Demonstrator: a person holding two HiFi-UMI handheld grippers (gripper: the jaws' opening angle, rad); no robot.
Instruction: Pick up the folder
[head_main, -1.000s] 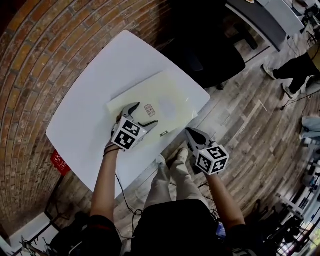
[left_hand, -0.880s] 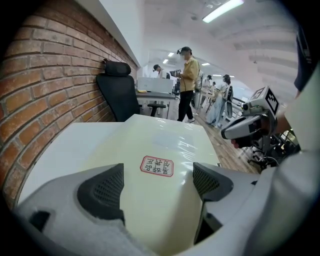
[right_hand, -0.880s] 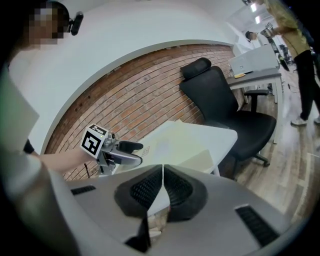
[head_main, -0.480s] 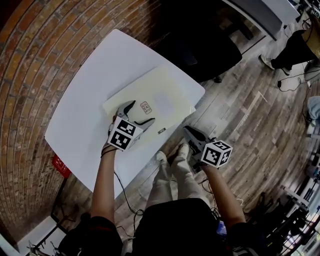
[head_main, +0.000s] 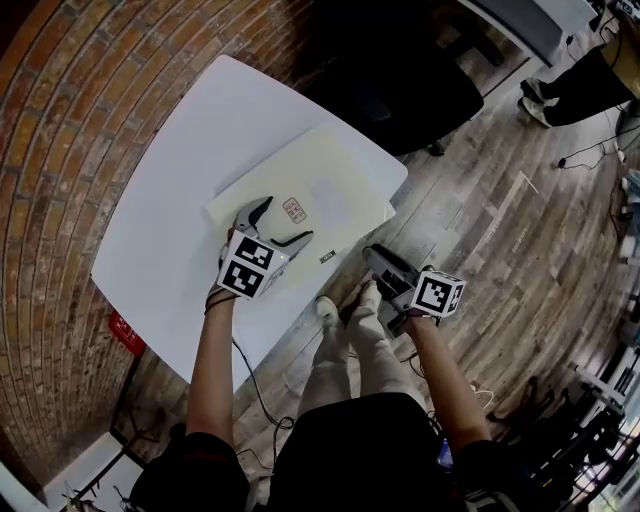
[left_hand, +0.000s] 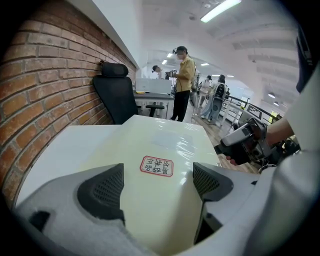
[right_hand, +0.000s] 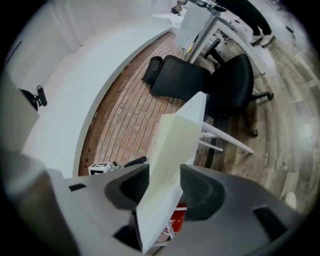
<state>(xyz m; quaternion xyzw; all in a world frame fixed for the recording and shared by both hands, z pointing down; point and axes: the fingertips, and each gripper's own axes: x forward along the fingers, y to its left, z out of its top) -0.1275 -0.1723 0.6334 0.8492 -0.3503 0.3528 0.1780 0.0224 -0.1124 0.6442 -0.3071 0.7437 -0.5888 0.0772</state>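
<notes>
A pale yellow folder (head_main: 335, 180) with a red-bordered label (head_main: 295, 209) lies flat on the white table (head_main: 190, 170). My left gripper (head_main: 285, 222) is open over the folder's near-left part, its jaws either side of the label (left_hand: 156, 166); whether its tips touch the folder (left_hand: 165, 142) I cannot tell. My right gripper (head_main: 374, 256) sits at the table's near right edge, rolled on its side. Its jaws have just been opening. The folder's edge (right_hand: 167, 145) on the table edge (right_hand: 197, 107) stands between them, and the pads do not press on it.
A black office chair (head_main: 400, 90) stands beyond the table's far side. A brick wall (head_main: 60, 120) runs along the left. A red object (head_main: 120, 325) sits low by the wall. People stand in the background (left_hand: 184, 75). The person's legs (head_main: 350, 340) are by the near edge.
My right gripper has rolled, come in to the table's near edge and opened its jaws around the folder's edge. The left gripper has stayed where it was.
</notes>
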